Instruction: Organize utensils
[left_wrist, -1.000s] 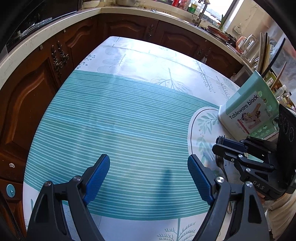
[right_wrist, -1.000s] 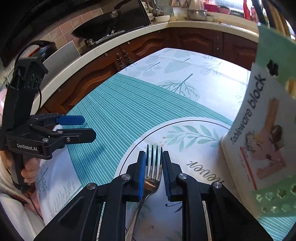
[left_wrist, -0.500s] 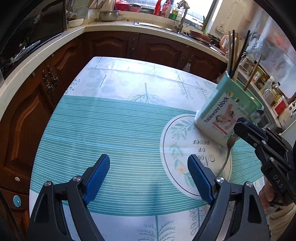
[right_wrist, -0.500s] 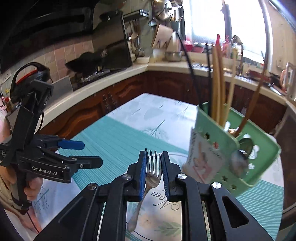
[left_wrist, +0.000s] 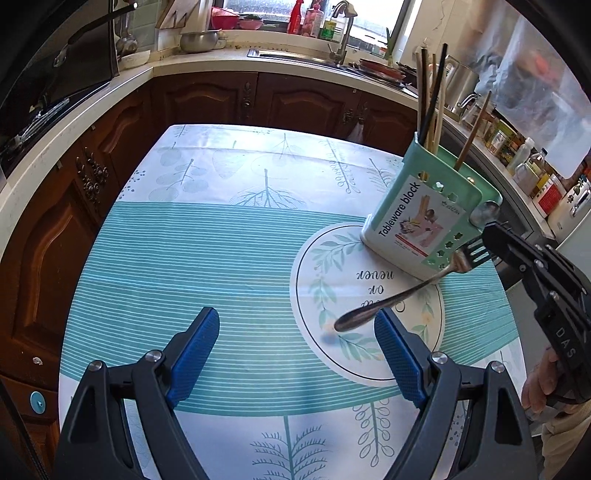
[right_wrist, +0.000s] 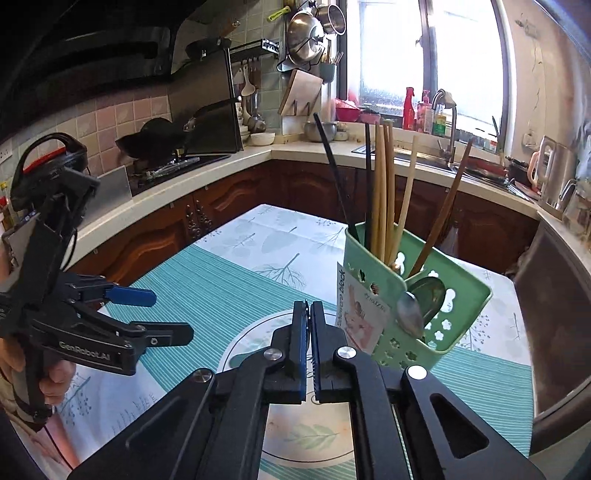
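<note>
We find the silver metal fork (left_wrist: 406, 291) in the air above the desk (left_wrist: 184, 258), which wears a teal-striped cloth with leaf prints. The fork slants. Its tines are up at the tip of the right gripper (left_wrist: 489, 234) and its handle end is low over the cloth's round white medallion (left_wrist: 332, 280), just in front of the left gripper's right finger.

The right gripper's jaws have just been closing and now stand shut, pad almost against pad. From its own camera we see nothing between them. From the left wrist view we cannot tell whether the tip pinches the tines or only touches them.

The left gripper (left_wrist: 295, 317) is spread wide and holds nothing, hanging over the striped band of the cloth.

Just beyond the fork stands the mint-green perforated plastic utensil holder (left_wrist: 424, 221), upright at the medallion's far edge. Wooden and black chopsticks (left_wrist: 430, 96) stick up from its back part, and a steel spoon (right_wrist: 410, 314) leans in the front part.
</note>
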